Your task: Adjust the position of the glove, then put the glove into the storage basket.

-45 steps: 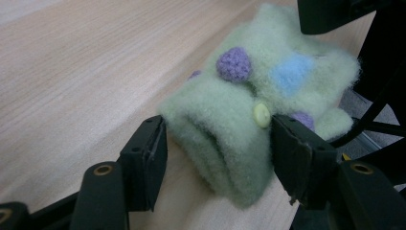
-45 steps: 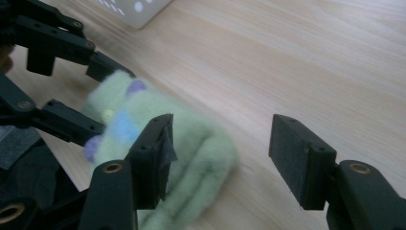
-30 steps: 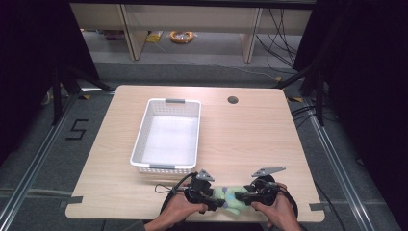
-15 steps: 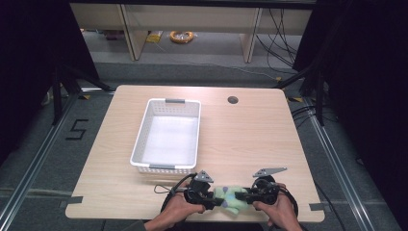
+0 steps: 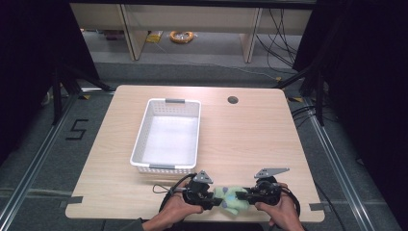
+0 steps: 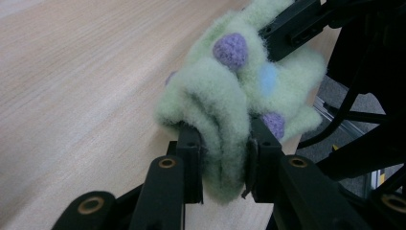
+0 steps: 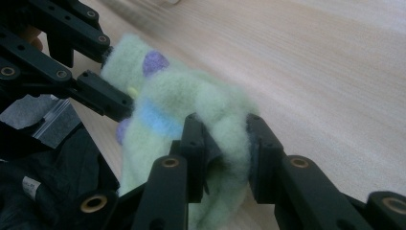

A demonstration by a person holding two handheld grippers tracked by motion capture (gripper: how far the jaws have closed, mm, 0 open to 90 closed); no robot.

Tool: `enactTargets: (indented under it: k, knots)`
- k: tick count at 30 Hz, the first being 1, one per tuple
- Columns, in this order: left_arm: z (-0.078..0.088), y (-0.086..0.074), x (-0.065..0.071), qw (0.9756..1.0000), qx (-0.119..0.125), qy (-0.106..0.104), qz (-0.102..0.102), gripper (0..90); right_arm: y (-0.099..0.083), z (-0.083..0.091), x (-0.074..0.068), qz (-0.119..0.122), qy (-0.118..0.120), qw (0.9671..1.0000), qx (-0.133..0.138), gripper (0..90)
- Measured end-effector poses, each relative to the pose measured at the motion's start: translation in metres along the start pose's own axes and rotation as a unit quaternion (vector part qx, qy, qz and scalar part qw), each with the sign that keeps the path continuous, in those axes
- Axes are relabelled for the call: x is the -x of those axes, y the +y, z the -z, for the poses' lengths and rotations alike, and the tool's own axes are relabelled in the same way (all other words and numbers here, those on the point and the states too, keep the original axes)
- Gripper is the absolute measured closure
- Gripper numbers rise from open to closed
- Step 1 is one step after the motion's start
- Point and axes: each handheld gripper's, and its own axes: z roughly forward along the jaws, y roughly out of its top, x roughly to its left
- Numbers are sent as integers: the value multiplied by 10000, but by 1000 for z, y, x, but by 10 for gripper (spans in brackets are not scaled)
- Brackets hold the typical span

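A pale green fuzzy sock (image 5: pixel 231 200) with purple dots and a blue patch lies bunched near the table's front edge. It sits between my two grippers, which face each other. My left gripper (image 5: pixel 210 197) pinches the sock's left end, and its jaws have just been closing on it. In the left gripper view the pads press into the fleece of the sock (image 6: pixel 225 96) on both sides of the left gripper (image 6: pixel 224 143). My right gripper (image 5: pixel 244 195) grips the other end, its jaws also just closing. The right gripper (image 7: pixel 225 132) squeezes a fold of the sock (image 7: pixel 191 96).
A white perforated basket (image 5: pixel 139 144) stands on the table's left half, just behind the left hand. A round cable hole (image 5: pixel 233 100) lies near the far edge. The wooden tabletop (image 5: pixel 250 139) stretches right of the basket.
Both pairs of jaws have closed onto the green sock. The hands have stayed in the same place at the front edge.
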Motion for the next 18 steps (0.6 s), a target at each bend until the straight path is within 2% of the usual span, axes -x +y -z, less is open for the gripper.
enactTargets:
  k: [2, 3, 8, 9, 10, 11, 13, 14, 15, 18]
  knots:
    - [1, 0, 0, 9999, -18, 74, -72, 718, 0, 1, -1, -17, -38, 10000, 2, 729]
    - [1, 1, 0, 10000, -26, 11, -80, 718, 0, 1, -1, -17, -16, 10000, 4, 729]
    - [3, 0, 1, 9999, 10, 60, -81, 718, 1, 1, -3, 25, -16, 10000, 27, 729]
    - [4, 0, 1, 9999, -39, 6, -125, 718, 1, 2, -3, 30, -45, 10000, 28, 729]
    - [5, -1, 2, 9999, 24, 39, -104, 718, 2, 2, -4, 25, -41, 10000, 28, 729]
    - [6, -1, 2, 10000, 35, 20, -70, 718, 2, 2, -7, -116, 13, 9999, 1, 729]
    - [8, -1, 2, 9999, 59, 14, -99, 718, 4, 2, -6, 71, -40, 10000, 39, 729]
    - [9, -1, 2, 9999, 76, 29, -60, 718, 4, 2, -9, -43, -61, 10000, 34, 729]
    - [10, -1, 1, 9999, 58, 48, -105, 718, 5, 2, -8, 101, -70, 9999, 39, 729]
    - [13, -1, 1, 9999, 100, 39, -61, 718, 9, 2, -10, 152, -46, 9999, 39, 729]
